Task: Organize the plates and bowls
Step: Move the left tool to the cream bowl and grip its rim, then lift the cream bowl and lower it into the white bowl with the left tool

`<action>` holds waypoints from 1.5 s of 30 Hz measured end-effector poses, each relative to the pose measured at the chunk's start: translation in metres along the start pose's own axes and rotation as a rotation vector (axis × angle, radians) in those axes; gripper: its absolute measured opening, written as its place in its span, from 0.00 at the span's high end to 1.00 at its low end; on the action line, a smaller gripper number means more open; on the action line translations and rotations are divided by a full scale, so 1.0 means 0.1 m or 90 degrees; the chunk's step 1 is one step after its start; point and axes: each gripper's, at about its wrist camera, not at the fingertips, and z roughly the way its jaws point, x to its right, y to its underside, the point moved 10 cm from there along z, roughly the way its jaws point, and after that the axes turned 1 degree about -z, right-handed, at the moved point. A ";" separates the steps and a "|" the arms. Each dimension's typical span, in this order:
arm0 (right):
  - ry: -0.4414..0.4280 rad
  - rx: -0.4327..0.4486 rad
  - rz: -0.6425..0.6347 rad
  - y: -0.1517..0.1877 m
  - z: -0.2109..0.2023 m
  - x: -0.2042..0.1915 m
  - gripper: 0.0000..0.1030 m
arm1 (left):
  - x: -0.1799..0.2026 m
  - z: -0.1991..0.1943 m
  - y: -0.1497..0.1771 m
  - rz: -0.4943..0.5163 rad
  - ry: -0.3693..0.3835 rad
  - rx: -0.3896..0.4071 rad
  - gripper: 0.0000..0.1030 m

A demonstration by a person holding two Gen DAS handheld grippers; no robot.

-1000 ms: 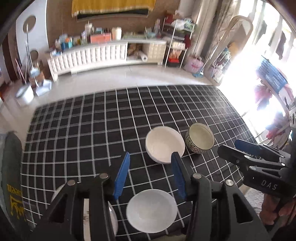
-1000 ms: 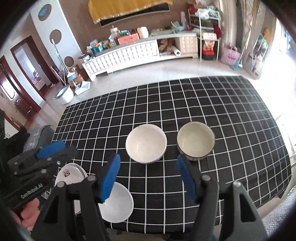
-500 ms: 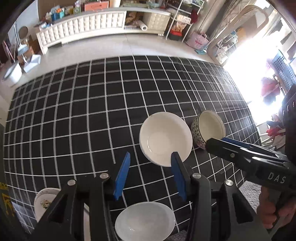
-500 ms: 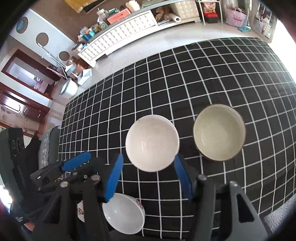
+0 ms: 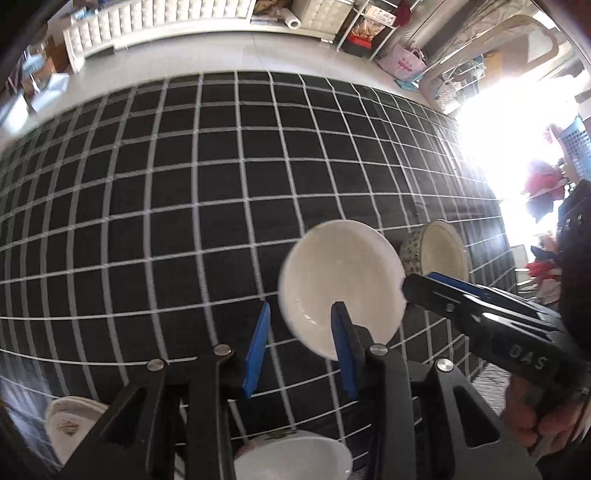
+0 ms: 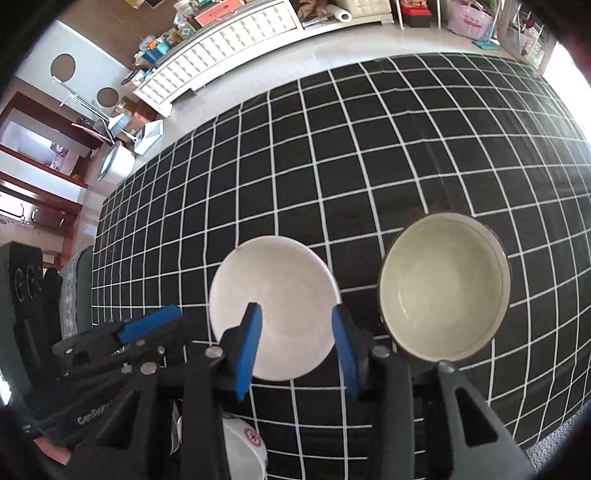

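A plain white bowl [image 5: 341, 280] [image 6: 273, 295] stands on the black checked tablecloth [image 5: 184, 221], with a patterned bowl [image 5: 439, 254] [image 6: 443, 288] just to its right. My left gripper [image 5: 299, 347] [image 6: 162, 325] hangs over the white bowl's near left rim, its jaws closing with that rim between them. My right gripper [image 6: 297, 339] [image 5: 417, 282] straddles the bowl's near right rim, its jaws closing too. No pad visibly presses on the bowl. A smaller white bowl [image 5: 295, 458] [image 6: 243, 443] and stacked plates [image 5: 70, 424] sit at the near edge, partly hidden by the grippers.
The cloth's near edge runs just below the grippers. A hand [image 5: 535, 424] holds the right gripper's handle. Beyond the table lie a pale floor [image 6: 332, 48], a long white cabinet [image 6: 229, 40] and shelving [image 5: 373, 26].
Both grippers have dropped and tipped downward towards the white bowl, which now looms larger. Both pairs of jaws have narrowed. The bowls and plates have not moved.
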 end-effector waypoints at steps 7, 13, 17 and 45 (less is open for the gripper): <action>0.028 -0.018 -0.001 0.02 0.17 0.14 0.64 | -0.07 0.18 0.06 -0.001 -0.015 -0.020 0.74; 0.035 -0.030 0.007 0.05 0.27 0.25 0.82 | -0.08 0.27 0.09 0.010 -0.025 -0.022 0.87; 0.048 -0.025 -0.002 0.06 0.27 0.29 0.88 | -0.14 0.31 0.07 0.009 -0.028 -0.022 0.92; 0.040 0.020 -0.040 0.63 -0.43 -0.32 0.91 | -0.05 -0.65 0.75 0.000 -0.051 0.046 0.93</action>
